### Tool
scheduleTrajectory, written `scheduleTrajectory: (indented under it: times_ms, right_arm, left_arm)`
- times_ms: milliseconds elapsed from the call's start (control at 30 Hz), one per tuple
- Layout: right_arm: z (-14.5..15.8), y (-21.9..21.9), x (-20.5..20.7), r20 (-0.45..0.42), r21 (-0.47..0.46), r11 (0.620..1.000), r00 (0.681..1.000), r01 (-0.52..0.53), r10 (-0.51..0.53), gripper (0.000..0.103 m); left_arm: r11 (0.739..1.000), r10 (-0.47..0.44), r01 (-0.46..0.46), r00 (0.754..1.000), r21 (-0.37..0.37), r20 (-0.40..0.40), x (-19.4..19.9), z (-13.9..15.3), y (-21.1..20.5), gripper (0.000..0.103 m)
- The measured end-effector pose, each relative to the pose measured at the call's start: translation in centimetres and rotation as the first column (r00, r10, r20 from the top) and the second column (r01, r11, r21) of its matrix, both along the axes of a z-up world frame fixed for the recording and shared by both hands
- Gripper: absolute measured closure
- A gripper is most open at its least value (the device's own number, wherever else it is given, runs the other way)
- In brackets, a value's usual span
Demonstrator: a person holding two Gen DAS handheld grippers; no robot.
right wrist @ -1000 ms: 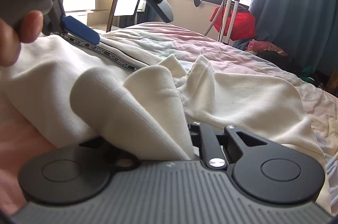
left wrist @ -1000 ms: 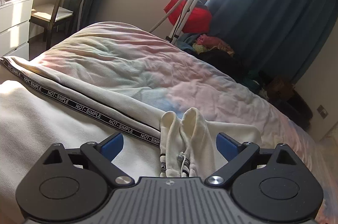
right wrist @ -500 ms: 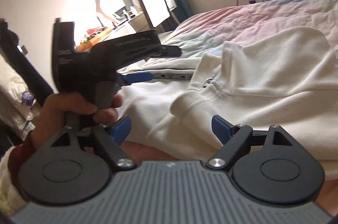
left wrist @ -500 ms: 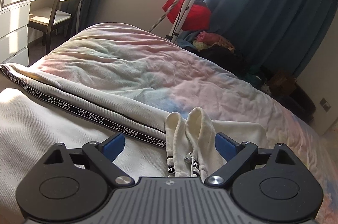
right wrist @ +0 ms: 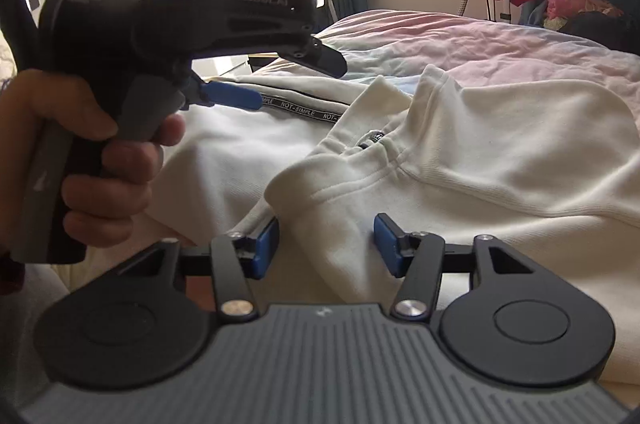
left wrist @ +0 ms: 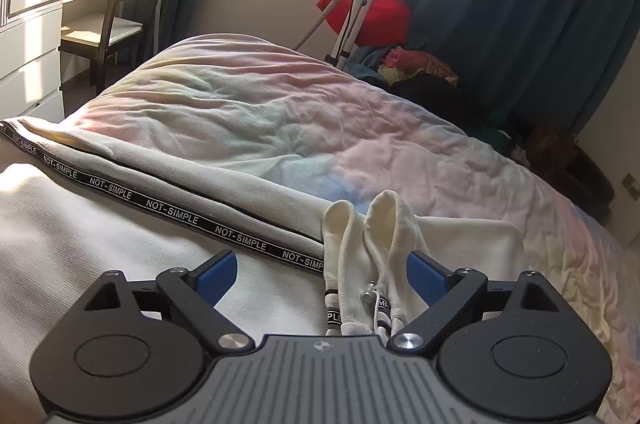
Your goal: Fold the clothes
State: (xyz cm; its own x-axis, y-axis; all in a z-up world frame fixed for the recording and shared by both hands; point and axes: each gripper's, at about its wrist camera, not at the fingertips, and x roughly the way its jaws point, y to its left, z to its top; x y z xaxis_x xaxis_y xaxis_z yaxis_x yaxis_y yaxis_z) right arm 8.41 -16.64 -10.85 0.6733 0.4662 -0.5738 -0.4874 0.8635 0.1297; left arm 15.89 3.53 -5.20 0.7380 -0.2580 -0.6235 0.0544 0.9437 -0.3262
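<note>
Cream sweatshirt (right wrist: 500,151) lies across the bed (left wrist: 280,111), centre frame. Both claws released: left gripper (left wrist: 322,274) straddles the collar (left wrist: 368,252); right gripper (right wrist: 326,246) brackets a shoulder fold. Judged step: regrasping. Next: pinch, fold across.

Across the centre of our left-wrist view lies a cream sweatshirt (left wrist: 100,224) of fine ribbed knit cloth, matt, edged by a glossy black woven tape (left wrist: 172,214) with white lettering. Behind it we see a bedspread (left wrist: 280,127) of soft, crumpled pastel fabric. At the bottom of our frame the left gripper (left wrist: 322,270) shows matt black plastic arms, bright metal rivets, ridged grey casing and smooth blue pads (left wrist: 218,274). The right gripper (right wrist: 326,248) looks alike.
</note>
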Motion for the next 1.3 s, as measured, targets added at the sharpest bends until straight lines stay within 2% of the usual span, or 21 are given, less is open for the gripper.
scheduleTrajectory:
  times_ms: [33,67,167,267,367,500,633,700,733,767,833,933,1067,1200,1300]
  right_arm:
    - [0.2,0.6,-0.4,0.026,-0.046,0.999,1.000,-0.007,0.008,0.085]
    - [0.6,1.1,-1.1,0.054,-0.094,0.995,0.998,-0.014,0.019,0.090]
    - [1.8,2.7,-3.1,0.132,-0.237,0.971,0.989,-0.029,0.061,0.095]
    - [2.3,3.7,-5.1,0.176,-0.329,0.943,0.979,-0.042,0.105,0.095]
    - [0.6,3.5,-4.3,0.117,-0.337,0.940,0.988,-0.052,0.097,0.095]
    - [-0.3,3.4,-3.3,0.085,-0.322,0.946,0.994,-0.041,0.072,0.095]
    - [0.4,3.1,-3.1,0.081,-0.285,0.958,0.997,0.022,0.001,0.090]
    - [0.7,2.9,-3.5,0.077,-0.279,0.959,0.996,0.057,-0.037,0.074]
    - [0.9,2.7,-3.8,0.084,-0.272,0.959,0.995,0.079,-0.059,0.053]
    - [1.3,2.3,-4.1,0.101,-0.259,0.960,0.991,0.107,-0.083,0.024]
    - [2.4,1.4,-5.0,0.140,-0.219,0.964,0.983,0.151,-0.123,0.002]
    - [4.0,-0.1,-6.2,0.174,-0.180,0.957,0.964,0.229,-0.198,0.000]
    - [6.3,-3.6,-8.5,0.181,-0.059,0.935,0.925,0.349,-0.333,0.000]
    - [7.4,-6.8,-11.2,0.175,0.031,0.889,0.873,0.457,-0.455,0.000]
    - [7.6,-8.5,-12.9,0.180,0.078,0.856,0.838,0.510,-0.516,0.000]
  left_arm:
    - [1.000,-0.003,0.003,1.000,0.008,-0.002,0.0,-0.1,-0.2,0.010]
    - [1.000,0.000,0.000,1.000,0.028,0.001,-0.2,0.0,-0.4,0.011]
    - [0.995,-0.014,0.009,0.999,0.100,0.043,-0.9,0.5,-1.2,0.011]
    - [0.992,-0.045,0.035,0.996,0.123,0.075,-1.5,0.8,-1.8,0.011]
    - [0.990,-0.054,0.045,0.996,0.136,0.068,-1.6,0.6,-2.2,0.011]
    - [0.986,-0.056,0.043,0.996,0.162,0.073,-1.9,0.5,-2.3,0.011]
    - [0.960,-0.057,0.013,0.987,0.280,0.149,-3.8,1.1,-3.0,0.009]
    - [0.952,-0.082,0.024,0.980,0.306,0.180,-5.1,1.7,-3.1,0.009]
    - [0.950,-0.094,0.029,0.976,0.311,0.197,-5.9,1.9,-3.1,0.007]
    - [0.950,-0.095,0.027,0.974,0.310,0.206,-6.5,2.2,-3.1,0.006]
    - [0.955,-0.092,0.026,0.973,0.294,0.212,-7.5,2.5,-3.0,0.006]
    - [0.958,-0.085,0.016,0.969,0.286,0.230,-9.4,3.7,-3.1,0.006]
    - [0.957,-0.098,0.010,0.952,0.290,0.291,-12.9,5.4,-3.6,0.001]
    - [0.954,-0.126,0.030,0.943,0.297,0.308,-16.3,5.9,-4.1,0.001]
    - [0.935,-0.106,-0.010,0.946,0.354,0.307,-18.2,5.7,-4.3,0.000]
